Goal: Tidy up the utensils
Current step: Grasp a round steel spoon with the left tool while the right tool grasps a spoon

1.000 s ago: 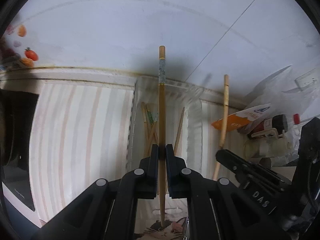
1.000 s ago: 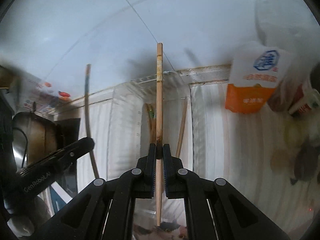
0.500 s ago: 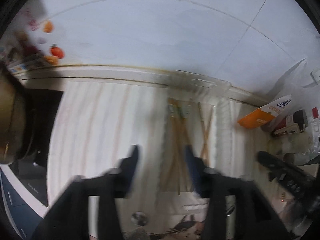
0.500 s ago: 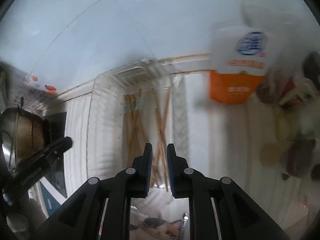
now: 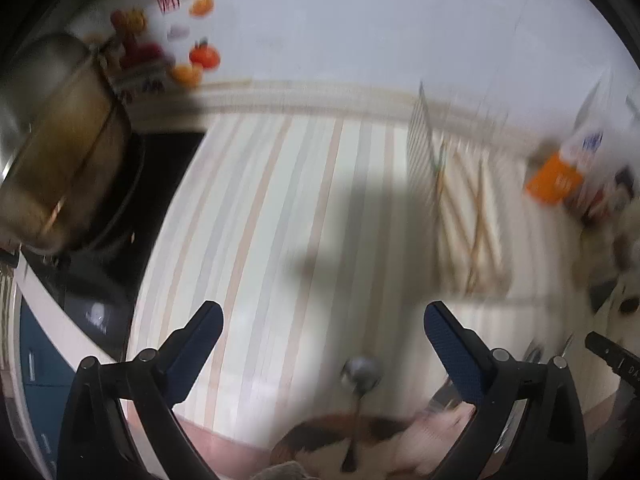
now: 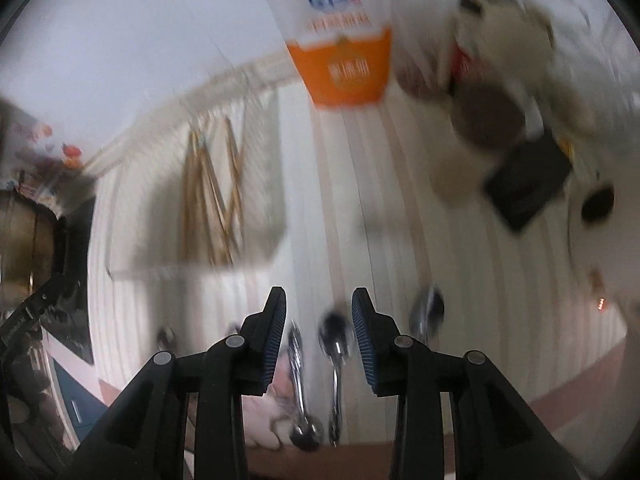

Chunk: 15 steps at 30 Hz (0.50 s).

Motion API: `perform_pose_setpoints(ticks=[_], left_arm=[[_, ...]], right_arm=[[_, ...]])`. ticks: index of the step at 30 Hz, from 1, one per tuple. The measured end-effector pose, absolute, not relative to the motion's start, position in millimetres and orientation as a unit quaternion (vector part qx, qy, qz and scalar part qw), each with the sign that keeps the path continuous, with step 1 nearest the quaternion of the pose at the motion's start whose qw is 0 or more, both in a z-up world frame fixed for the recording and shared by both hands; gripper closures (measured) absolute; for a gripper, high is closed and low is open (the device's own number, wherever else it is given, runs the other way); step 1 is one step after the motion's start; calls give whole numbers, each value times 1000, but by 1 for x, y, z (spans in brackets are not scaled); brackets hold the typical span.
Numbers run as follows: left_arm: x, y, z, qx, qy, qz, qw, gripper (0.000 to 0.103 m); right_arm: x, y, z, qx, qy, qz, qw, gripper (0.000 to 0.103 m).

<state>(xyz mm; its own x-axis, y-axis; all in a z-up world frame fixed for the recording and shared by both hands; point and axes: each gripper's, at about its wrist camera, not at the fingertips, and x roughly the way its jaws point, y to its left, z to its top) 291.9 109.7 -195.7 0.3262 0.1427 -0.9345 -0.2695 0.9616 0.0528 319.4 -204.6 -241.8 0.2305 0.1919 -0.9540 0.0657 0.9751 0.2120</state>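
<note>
1. Striped countertop (image 5: 280,200) against white wall; both views blurred.
2. Metal pot (image 5: 60,152), far left, on dark stovetop.
3. Left gripper (image 5: 320,320): jaws spread wide, empty; spoon (image 5: 360,372) below.
4. Clear tray (image 6: 208,208) holding wooden chopsticks (image 6: 216,192).
5. Right gripper (image 6: 319,320): jaws apart, empty, over a spoon (image 6: 335,336); more metal utensils just beside.
6. Orange-and-white carton (image 6: 344,60), rear right.
</note>
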Motion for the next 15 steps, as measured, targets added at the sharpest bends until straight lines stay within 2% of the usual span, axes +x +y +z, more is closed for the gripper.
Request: perform_pose_setpoints(ticks=[9,11,13,14,15], left_arm=[[236,88,-284,-46,654,103,748,1],[233,81,-301,-52,669,85,737,7],[233,77,-310,-57,677,76,730,32],[234,74,-315,-61,679,70,728,41],[235,73,-317,-61,679,68,728,63]], right_arm=[[274,-198,-317,84,676,28,731,67],[272,-196,-325,84,680,27,728,67],[270,-192,-332,81,682,27,726,67],[269,-189,-335,80,682,30,726,67],[270,-186,-337,76,681,31,727,67]])
